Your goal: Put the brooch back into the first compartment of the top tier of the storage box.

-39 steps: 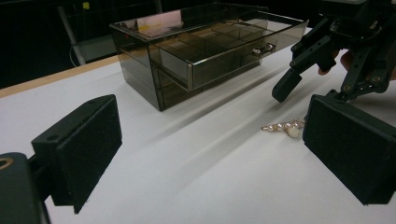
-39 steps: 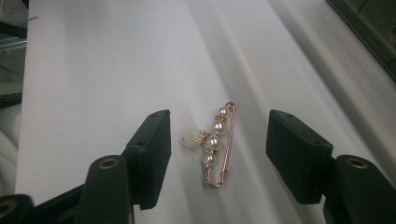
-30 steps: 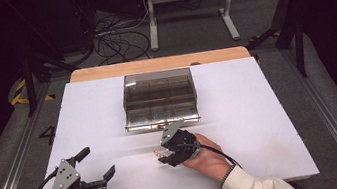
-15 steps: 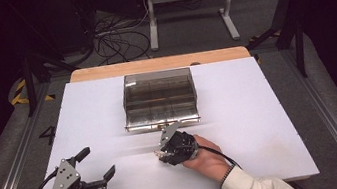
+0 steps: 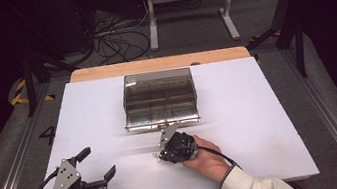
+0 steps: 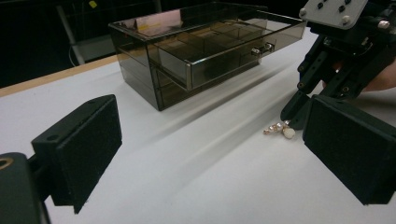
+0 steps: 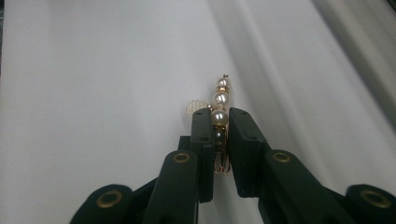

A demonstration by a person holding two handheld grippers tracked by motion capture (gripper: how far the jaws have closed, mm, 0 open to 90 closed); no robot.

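Right hand-held gripper (image 7: 219, 123): just closed, pinching pearl bracelet (image 7: 220, 100) lengthwise
Left hand-held gripper (image 6: 210, 154): spread, empty
Box (image 5: 159, 98): ahead of right

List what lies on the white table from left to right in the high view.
left gripper → right gripper, shut on a pearl ornament → sleeve. The smoky clear drawer box sits farther back, above the right gripper, so it has no clear place in the order.

high view overhead; left tool view low, sharing organizer box (image 6: 201, 51).
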